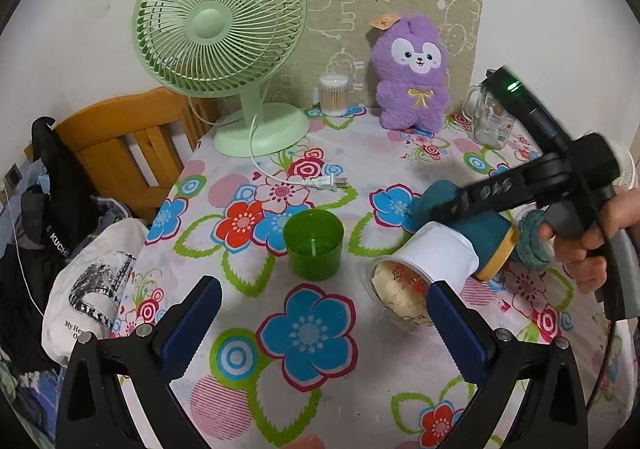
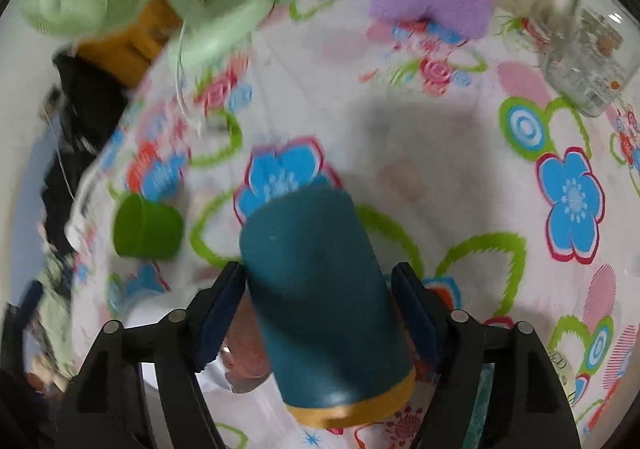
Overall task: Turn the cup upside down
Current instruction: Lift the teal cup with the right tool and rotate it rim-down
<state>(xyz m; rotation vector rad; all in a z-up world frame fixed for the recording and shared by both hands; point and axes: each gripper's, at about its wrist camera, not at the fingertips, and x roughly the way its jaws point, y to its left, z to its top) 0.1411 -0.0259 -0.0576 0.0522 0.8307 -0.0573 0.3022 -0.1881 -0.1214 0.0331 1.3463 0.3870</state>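
Between the right tool's [image 2: 318,305] blue pads we find the teal cup [image 2: 320,301] clamped, tilted, its yellow-banded end toward the camera. On the floral worktop [image 1: 320,153] it lies at four o'clock from the green cup [image 1: 314,243]. We judge the wrist should roll steadily and keep the clamp firm until the mouth faces down. The person's hand [image 1: 592,241] grips the handle, angled downward. The left tool [image 1: 320,319] hangs apart, empty.
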